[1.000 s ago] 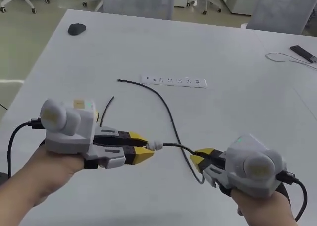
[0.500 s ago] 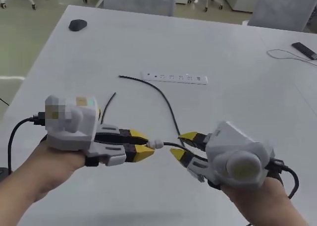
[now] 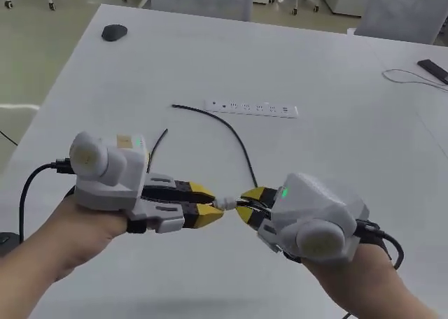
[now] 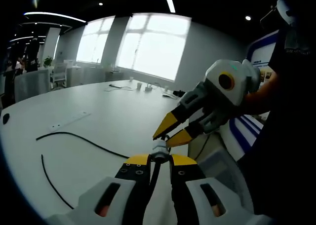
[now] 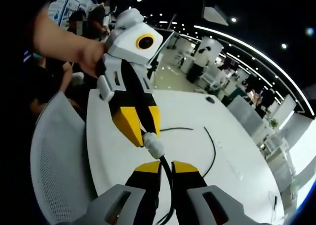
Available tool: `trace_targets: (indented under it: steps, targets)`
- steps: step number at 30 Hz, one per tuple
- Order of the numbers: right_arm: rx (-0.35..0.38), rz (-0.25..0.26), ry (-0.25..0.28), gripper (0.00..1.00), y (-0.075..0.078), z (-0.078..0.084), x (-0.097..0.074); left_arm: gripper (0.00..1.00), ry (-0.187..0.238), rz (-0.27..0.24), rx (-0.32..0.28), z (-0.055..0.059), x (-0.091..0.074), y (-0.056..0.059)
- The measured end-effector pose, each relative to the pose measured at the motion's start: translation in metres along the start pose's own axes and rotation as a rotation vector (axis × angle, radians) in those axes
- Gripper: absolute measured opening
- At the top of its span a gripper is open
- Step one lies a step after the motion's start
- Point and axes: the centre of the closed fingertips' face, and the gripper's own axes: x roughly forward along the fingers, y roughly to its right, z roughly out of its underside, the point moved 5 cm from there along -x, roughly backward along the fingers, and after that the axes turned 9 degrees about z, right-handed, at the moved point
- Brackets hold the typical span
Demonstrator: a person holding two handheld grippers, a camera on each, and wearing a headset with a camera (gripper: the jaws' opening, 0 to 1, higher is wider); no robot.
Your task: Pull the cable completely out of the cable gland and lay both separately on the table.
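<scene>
A white cable gland [image 3: 225, 204] is held above the table with my left gripper [image 3: 215, 205] shut on it. In the left gripper view the gland [image 4: 159, 149] sits between my yellow jaw tips. A black cable [image 3: 234, 136] comes out of the gland and curves away over the white table [image 3: 336, 158]. My right gripper [image 3: 243, 204] faces the left one, shut on the cable just behind the gland. The right gripper view has the cable [image 5: 167, 169] pinched between my jaws, with the gland [image 5: 154, 145] and the left gripper [image 5: 143, 133] right in front.
A white power strip [image 3: 255, 110] lies beyond the cable's far end. A short black wire [image 3: 155, 149] lies left of the cable. A dark mouse [image 3: 114, 32] sits at the far left, and a dark device with a thin cord [image 3: 432, 70] at the far right.
My right gripper opened, moved left along the cable toward the gland, and is now shut on the cable close to it. The left gripper has kept its hold on the gland.
</scene>
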Motion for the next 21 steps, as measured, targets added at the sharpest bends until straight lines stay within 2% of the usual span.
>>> trace_targets:
  steps: [3, 9, 21]
  targets:
    - [0.003, -0.004, -0.003, 0.02, -0.001, 0.001, 0.000, 0.15, -0.003, 0.002, 0.003, 0.000, 0.000, 0.000]
    - [0.001, 0.005, 0.000, 0.00, -0.002, 0.003, 0.000, 0.15, 0.022, 0.004, -0.014, -0.002, -0.001, -0.001]
    - [0.086, 0.000, -0.020, 0.00, -0.004, 0.011, 0.001, 0.15, 0.020, 0.003, -0.019, 0.000, 0.001, -0.001]
